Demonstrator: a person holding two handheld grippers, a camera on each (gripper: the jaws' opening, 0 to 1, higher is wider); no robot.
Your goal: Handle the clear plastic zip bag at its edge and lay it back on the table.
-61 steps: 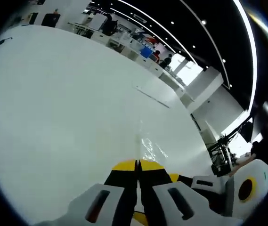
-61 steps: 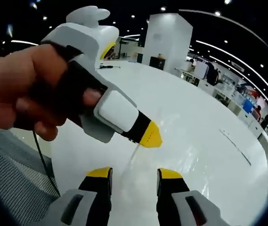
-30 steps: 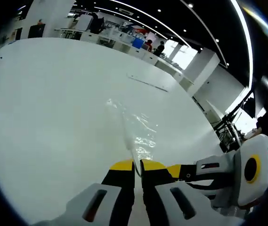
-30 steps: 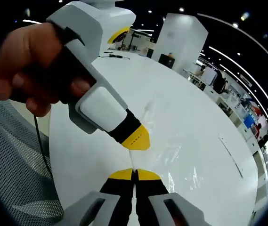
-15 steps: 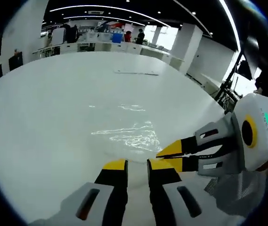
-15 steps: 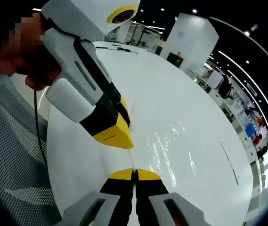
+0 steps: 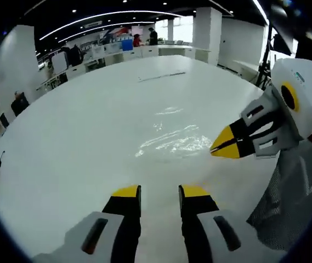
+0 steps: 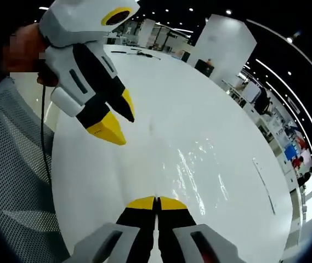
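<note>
Released now, left gripper [image 7: 159, 190] gapes clear of zip bag [image 7: 172, 139]; right gripper [image 8: 157, 203] stays clenched; no writing legible

I see the clear, crinkled plastic zip bag [image 7: 172, 139] glinting, glossy and wrinkled, on the smooth white table [image 7: 73, 137], whose top carries a soft sheen; near right, a grey mesh fabric chair [image 7: 293, 192] looks matt and woven; both grippers' white shells look like smooth plastic.
</note>
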